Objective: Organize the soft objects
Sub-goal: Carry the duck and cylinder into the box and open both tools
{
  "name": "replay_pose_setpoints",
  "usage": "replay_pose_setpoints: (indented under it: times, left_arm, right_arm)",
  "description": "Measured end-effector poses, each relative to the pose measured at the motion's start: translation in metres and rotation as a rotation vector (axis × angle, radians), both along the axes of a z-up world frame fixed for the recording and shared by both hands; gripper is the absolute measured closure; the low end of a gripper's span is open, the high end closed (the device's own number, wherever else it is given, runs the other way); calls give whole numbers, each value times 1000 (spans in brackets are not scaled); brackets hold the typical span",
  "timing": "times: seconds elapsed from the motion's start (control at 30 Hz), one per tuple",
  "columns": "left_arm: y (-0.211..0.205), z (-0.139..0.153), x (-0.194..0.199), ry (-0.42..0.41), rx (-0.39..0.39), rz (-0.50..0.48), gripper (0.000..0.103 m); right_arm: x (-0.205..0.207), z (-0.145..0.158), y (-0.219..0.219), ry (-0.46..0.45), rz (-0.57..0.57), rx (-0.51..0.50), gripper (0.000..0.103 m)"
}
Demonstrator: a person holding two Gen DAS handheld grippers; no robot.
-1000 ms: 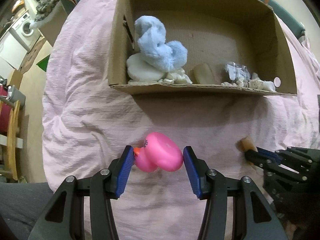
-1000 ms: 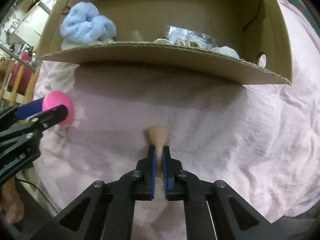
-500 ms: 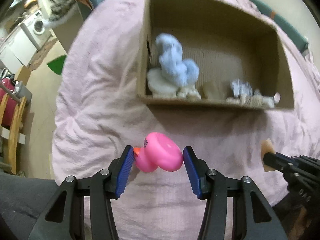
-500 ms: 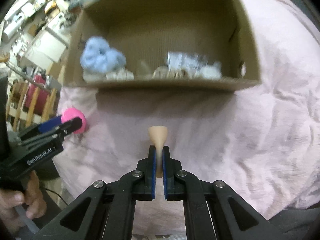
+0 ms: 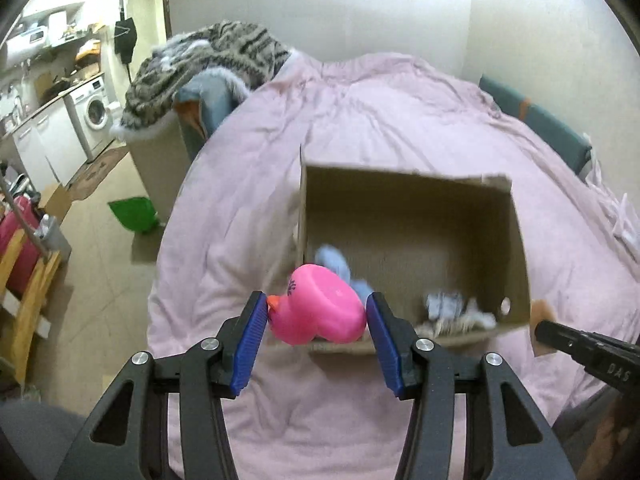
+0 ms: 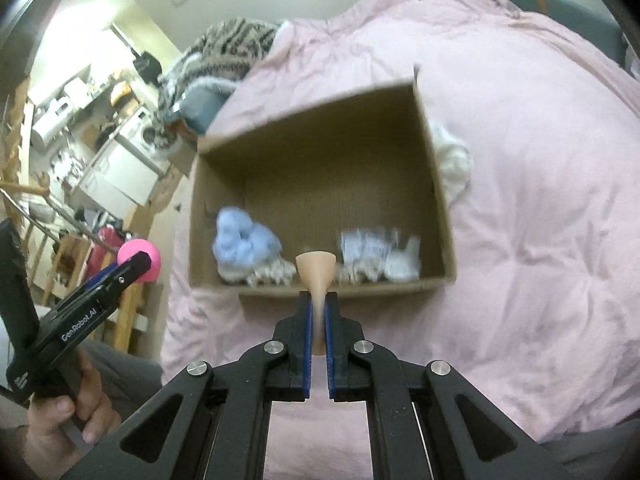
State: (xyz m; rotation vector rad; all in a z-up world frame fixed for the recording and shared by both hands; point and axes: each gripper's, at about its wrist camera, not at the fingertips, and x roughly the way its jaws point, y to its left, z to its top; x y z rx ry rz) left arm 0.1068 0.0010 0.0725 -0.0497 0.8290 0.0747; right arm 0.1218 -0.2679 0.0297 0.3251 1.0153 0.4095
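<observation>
My left gripper [image 5: 316,316] is shut on a pink rubber duck [image 5: 320,310] and holds it in the air before the near edge of an open cardboard box [image 5: 516,240] on a pink duvet. My right gripper [image 6: 316,300] is shut on a beige soft piece [image 6: 315,270], squeezed thin between the pads, also raised before the box [image 6: 438,184]. Inside the box lie a light blue plush [image 6: 244,240] and pale white and grey soft items [image 6: 380,256]. The left gripper and duck [image 6: 138,256] show at the left of the right wrist view.
The pink duvet [image 5: 380,120] covers the bed. A white fluffy item [image 6: 454,160] lies just outside the box's right wall. A striped blanket [image 5: 208,60] is piled beyond the bed. A washing machine [image 5: 94,114], wooden furniture and a green item [image 5: 134,214] stand on the left.
Both grippers have risen and pulled back with their objects still held. The box now looks smaller and farther, and the room beyond the bed has come into view.
</observation>
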Motion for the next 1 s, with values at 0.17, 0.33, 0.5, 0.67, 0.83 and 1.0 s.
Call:
replay_pose_setpoints:
  times: [0.17,0.33,0.5,0.67,0.83,1.0]
  left_arm:
    - [-1,14,28,-29,20,-12,56]
    - [-12,10,55,-55,41,-33,56]
    - [-22,-18,76,-34,24,-67,55]
    - [-30,-49,87,17,0,-121,56]
    - [-40,-63,87,22,13,-164,55]
    - [-50,-68,85,30,40,-204,55]
  right_arm:
    - [24,22,1,-63,-12,9,96]
    - [52,19,5,-97,-20,-16,96]
    - [70,-9,4,-50,-48,-5,96]
    - [75,-31,7,-7,-52,-22,96]
    - [79,-49,12,37,-54,-46,96]
    - [83,-57,22,57,-33,-60,95]
